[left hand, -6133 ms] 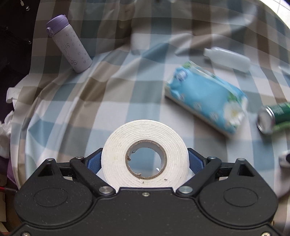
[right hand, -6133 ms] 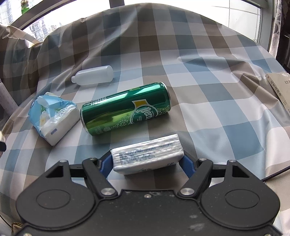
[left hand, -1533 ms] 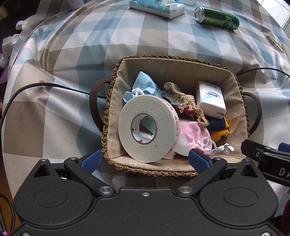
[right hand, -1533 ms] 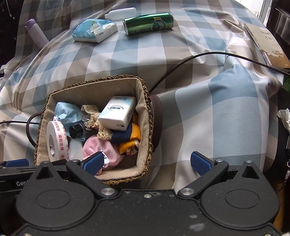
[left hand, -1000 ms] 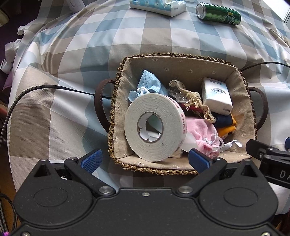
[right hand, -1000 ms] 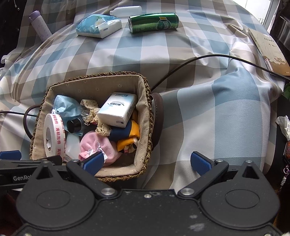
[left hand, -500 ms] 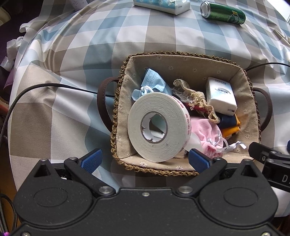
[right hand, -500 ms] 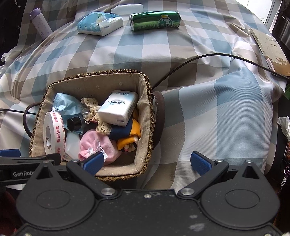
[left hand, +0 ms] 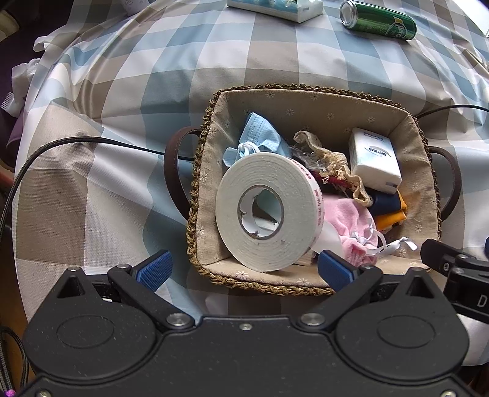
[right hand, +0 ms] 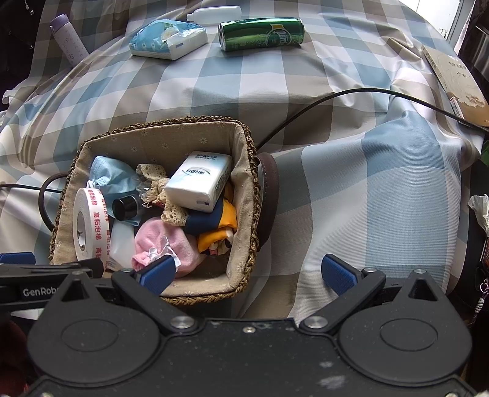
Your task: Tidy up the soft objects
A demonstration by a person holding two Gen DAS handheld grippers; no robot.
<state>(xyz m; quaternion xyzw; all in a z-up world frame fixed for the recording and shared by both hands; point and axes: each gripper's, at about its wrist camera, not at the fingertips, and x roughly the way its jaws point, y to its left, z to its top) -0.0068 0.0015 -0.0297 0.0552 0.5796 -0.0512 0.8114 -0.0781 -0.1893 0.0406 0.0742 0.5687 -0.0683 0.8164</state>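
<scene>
A: What's in the basket [left hand: 211, 171]?

B: It's woven straw with a beige floral cloth liner and brown leather handles, sitting on the checked cloth [right hand: 351, 189]. The foam tape roll [left hand: 266, 213] stands on edge at the basket's near-left corner; it's thick and white with a cardboard core and red print on the rim. Behind it is a crumpled blue face mask [left hand: 259, 137], with a strip of cream lace [left hand: 333, 162] beside it. The glossy white tissue pack [right hand: 198, 180] lies toward the right wall, over navy-and-orange fabric [right hand: 220, 220]. A fuzzy pink pouch [right hand: 165, 241] is at the near edge.

A: And the grippers?

B: The left gripper [left hand: 244, 271] has its blue pads spread wide. They hold nothing and straddle the basket's near rim. The right gripper [right hand: 247, 273] is also spread and empty, with one pad over the basket's near-right corner and the other over bare cloth.

A: Anything outside the basket?

B: At the far edge of the cloth there's a soft blue tissue packet [right hand: 168, 38], a green can [right hand: 259, 33] lying on its side, and a white plastic bottle [right hand: 214, 13].
</scene>
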